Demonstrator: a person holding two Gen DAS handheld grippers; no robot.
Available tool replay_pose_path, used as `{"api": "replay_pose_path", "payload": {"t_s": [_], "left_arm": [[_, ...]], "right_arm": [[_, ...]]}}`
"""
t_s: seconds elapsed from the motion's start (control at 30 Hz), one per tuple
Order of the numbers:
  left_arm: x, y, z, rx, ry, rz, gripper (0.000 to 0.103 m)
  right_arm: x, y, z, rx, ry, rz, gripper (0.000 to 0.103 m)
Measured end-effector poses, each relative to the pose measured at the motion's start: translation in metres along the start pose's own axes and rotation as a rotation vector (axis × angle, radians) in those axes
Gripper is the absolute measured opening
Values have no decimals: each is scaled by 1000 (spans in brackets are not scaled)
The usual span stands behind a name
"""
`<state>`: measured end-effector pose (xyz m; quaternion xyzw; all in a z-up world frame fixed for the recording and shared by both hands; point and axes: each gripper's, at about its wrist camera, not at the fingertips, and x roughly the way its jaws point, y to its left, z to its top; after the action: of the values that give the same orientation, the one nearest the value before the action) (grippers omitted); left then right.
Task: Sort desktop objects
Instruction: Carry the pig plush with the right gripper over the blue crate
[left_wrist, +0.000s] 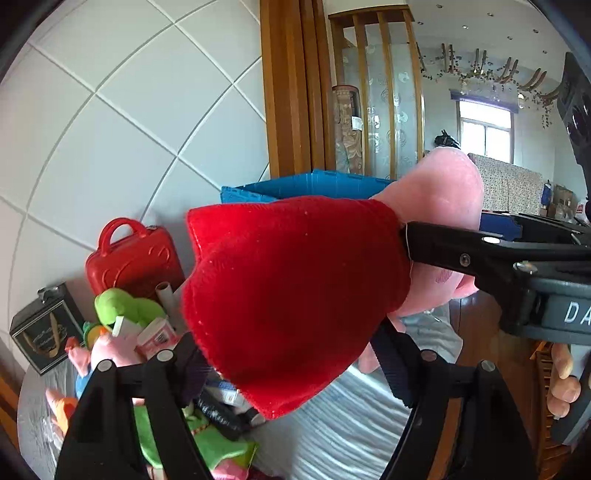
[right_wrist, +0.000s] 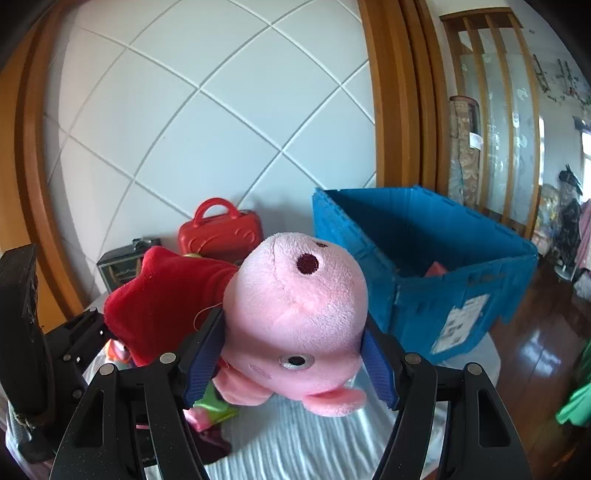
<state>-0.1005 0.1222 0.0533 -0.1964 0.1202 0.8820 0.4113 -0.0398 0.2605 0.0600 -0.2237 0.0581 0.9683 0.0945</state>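
— Right wrist view: what's held?
— Pink plush pig (right_wrist: 295, 314) in a red dress, head clamped by the right gripper (right_wrist: 291, 365), left gripper (left_wrist: 295, 369) clamping its dress, lifted near the blue crate (right_wrist: 443, 258).

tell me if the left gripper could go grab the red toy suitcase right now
Probably not. The left gripper is shut on the pig plush, which also blocks the way to the red toy suitcase behind it.

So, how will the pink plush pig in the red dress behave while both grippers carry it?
The plush pig is probably soft: its head bulges between the right hand-held gripper pads. The red dress, held by the left hand-held gripper, looks floppy. Likely light, not fragile.
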Motion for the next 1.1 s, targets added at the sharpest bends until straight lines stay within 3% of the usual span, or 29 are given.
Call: {"api": "replay_pose_path", "payload": {"t_s": [0.27, 0.5, 0.73, 1.1], "left_arm": [[102, -21, 94, 7, -58, -63, 77], [182, -42, 146, -8, 5, -108, 77], [233, -69, 169, -50, 56, -69, 77], [306, -109, 204, -156, 146, 47, 80]], "right_arm": [[49, -85, 76, -20, -57, -87, 70], [77, -154, 112, 17, -47, -144, 70], [108, -209, 132, 21, -21, -122, 70], [154, -296, 157, -27, 4, -2, 71]]}}
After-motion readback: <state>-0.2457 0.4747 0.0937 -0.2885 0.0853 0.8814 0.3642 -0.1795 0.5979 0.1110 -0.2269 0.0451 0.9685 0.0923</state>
